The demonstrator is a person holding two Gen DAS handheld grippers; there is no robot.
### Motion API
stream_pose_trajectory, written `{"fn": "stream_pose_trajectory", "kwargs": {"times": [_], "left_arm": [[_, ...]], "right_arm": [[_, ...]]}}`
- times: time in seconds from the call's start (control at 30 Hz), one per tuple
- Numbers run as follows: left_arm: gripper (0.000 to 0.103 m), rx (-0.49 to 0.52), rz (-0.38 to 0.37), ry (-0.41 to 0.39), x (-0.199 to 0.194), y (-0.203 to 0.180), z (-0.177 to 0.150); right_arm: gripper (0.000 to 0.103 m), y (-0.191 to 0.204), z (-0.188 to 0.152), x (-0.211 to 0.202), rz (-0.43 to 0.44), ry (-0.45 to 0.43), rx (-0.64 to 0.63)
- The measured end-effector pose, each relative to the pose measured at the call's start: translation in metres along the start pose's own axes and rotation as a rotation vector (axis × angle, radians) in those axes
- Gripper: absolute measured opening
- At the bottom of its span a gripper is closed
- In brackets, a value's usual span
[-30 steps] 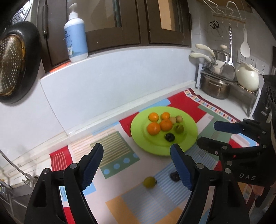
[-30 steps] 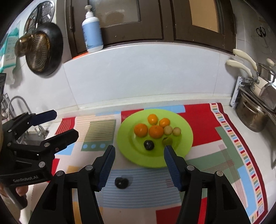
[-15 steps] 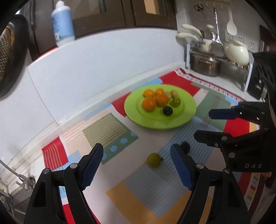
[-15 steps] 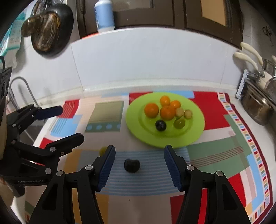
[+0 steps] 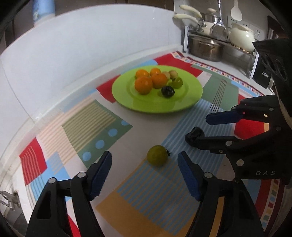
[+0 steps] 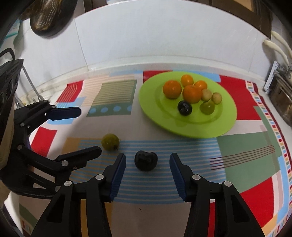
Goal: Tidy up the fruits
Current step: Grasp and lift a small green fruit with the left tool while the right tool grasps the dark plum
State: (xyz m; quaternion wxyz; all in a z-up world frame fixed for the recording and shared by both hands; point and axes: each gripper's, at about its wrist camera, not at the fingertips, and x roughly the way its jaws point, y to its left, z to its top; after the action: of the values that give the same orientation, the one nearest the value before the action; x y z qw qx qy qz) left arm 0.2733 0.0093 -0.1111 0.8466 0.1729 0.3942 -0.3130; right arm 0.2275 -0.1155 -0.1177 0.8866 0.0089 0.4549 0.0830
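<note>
A lime green plate [image 5: 191,94] [image 6: 224,116] on the patterned mat holds several oranges, pale small fruits, a green one and a dark plum. On the mat in front of it lie a loose green fruit [image 5: 157,155] [image 6: 110,142] and a loose dark fruit [image 6: 146,160] [image 5: 193,135]. My left gripper [image 5: 145,169] hangs just short of the green fruit, jaws closing, pads not touching it. My right gripper [image 6: 147,170] frames the dark fruit, its jaws also closing with gaps on both sides. Each gripper shows in the other's view, left [image 6: 78,131] and right [image 5: 209,129].
A colourful mat [image 5: 102,125] covers the counter before a white backsplash. A rack with steel pots [image 5: 204,48] and a white kettle [image 5: 240,39] stands at the back right. A dark pan [image 6: 53,14] hangs on the wall at left, and a tap [image 6: 31,85] stands near the sink.
Both grippers have come down toward the mat and their jaws have narrowed. The green fruit now sits near the left fingertips and the dark fruit between the right ones.
</note>
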Motion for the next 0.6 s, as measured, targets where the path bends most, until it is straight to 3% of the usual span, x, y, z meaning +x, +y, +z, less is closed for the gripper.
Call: {"fn": "stream_pose_trajectory", "kwargs": {"times": [0.33,0.6], "left_arm": [[0.051,-0.076,-0.1,0.066,0.024,0.006,0.001],[0.038,-0.117,-0.126,0.085,0.03,0.005,0.002]], "right_arm": [[0.037,-0.007,-0.001,0.024,0.059,0.057,0.025],[0.033,-0.011,0.001,0.031,0.088,0.07,0.034]]}}
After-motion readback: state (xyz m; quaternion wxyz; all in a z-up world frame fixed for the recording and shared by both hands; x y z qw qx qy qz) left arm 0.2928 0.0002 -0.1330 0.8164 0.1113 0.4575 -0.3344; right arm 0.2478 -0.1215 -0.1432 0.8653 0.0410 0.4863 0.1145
